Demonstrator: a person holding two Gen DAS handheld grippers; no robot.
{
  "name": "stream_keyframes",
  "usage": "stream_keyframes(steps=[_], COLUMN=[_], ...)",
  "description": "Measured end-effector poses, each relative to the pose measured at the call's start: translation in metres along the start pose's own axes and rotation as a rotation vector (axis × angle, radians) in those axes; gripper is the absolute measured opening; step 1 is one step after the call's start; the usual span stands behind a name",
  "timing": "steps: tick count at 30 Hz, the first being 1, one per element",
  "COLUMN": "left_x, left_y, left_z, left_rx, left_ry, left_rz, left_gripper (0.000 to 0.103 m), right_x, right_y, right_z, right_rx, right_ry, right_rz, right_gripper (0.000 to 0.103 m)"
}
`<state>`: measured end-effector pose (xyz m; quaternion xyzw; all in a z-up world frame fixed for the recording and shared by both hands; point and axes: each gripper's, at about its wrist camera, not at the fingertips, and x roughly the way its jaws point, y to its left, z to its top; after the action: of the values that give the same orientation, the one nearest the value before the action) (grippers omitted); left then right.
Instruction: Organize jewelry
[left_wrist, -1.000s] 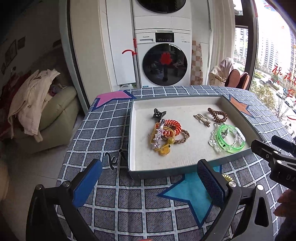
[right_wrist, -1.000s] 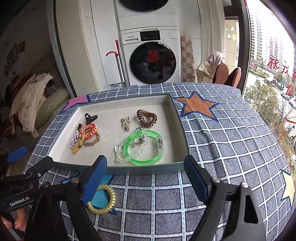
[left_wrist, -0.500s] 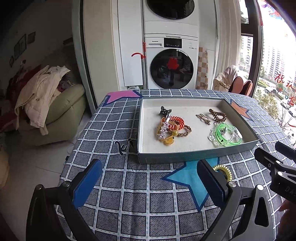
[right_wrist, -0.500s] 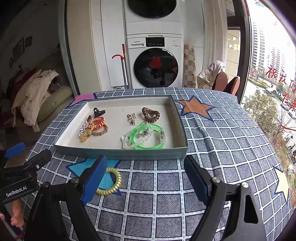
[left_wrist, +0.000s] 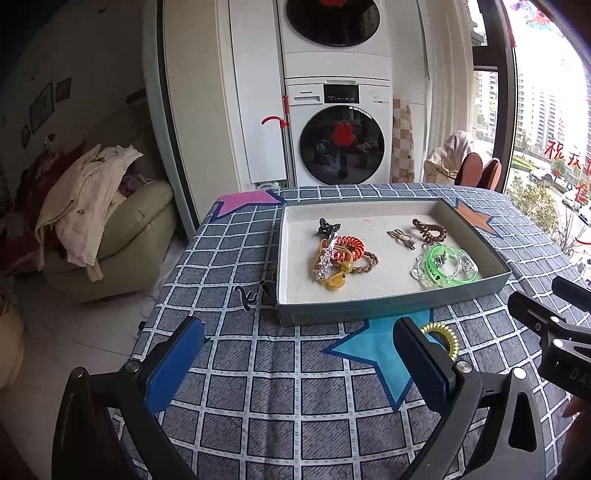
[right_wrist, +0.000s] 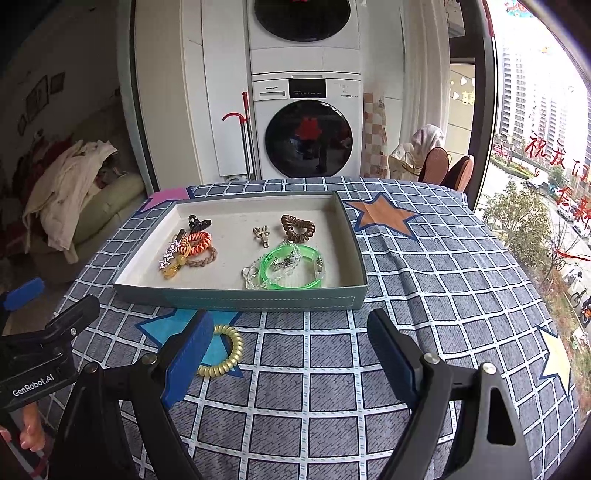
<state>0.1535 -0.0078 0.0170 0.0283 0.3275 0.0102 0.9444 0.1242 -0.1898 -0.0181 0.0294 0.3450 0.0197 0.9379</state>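
**Both grippers wide open above the desk, one coil tie outside the tray**

A washer (right_wrist: 308, 138) stands behind, with a second machine stacked above it, and a sofa (left_wrist: 122, 240) with clothes on it is at the left. In front of them is the desk (right_wrist: 424, 280), covered by a grey checked cloth with coloured stars.

On the desk lies a shallow tray (right_wrist: 240, 297) with a pale floor. Inside it, at the left, is a small heap: an orange coil tie (right_wrist: 196, 242), a braided tie (right_wrist: 203, 260), a star clip (right_wrist: 168, 254) and a yellow piece (right_wrist: 171, 272), all touching each other. A black claw clip (right_wrist: 198, 222) lies just behind this heap. At the right side a green bangle (right_wrist: 291, 267) lies over a clear chain bracelet (right_wrist: 253, 275). Behind them is a brown coil tie (right_wrist: 297, 228), and a small beige clip (right_wrist: 263, 236) is near it.

The left gripper (left_wrist: 295, 363) and the right gripper (right_wrist: 290, 354) are both above the near part of the desk, in front of the tray. The fingers (right_wrist: 190, 360) of each are spread wide and they hold nothing.

A gold coil tie (right_wrist: 225, 356) lies outside the tray, on the blue star (left_wrist: 373, 349), near the front wall of the tray. In the right view it is partly hidden behind the left finger; in the left view it shows just behind the right finger.
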Motion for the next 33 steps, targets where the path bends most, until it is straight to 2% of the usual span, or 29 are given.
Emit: stream_keyframes(steps=[33], left_x=[-0.0036], left_y=[0.0002], left_z=[0.0008], left_rx=[0.001], left_ry=[0.000], left_rz=[0.006], left_gripper=[0.103], right_x=[-0.0035], right_y=[-0.0007], right_z=[0.0036], right_rx=[0.016], right_ry=[-0.002], right_rz=[-0.002], right_gripper=[0.087])
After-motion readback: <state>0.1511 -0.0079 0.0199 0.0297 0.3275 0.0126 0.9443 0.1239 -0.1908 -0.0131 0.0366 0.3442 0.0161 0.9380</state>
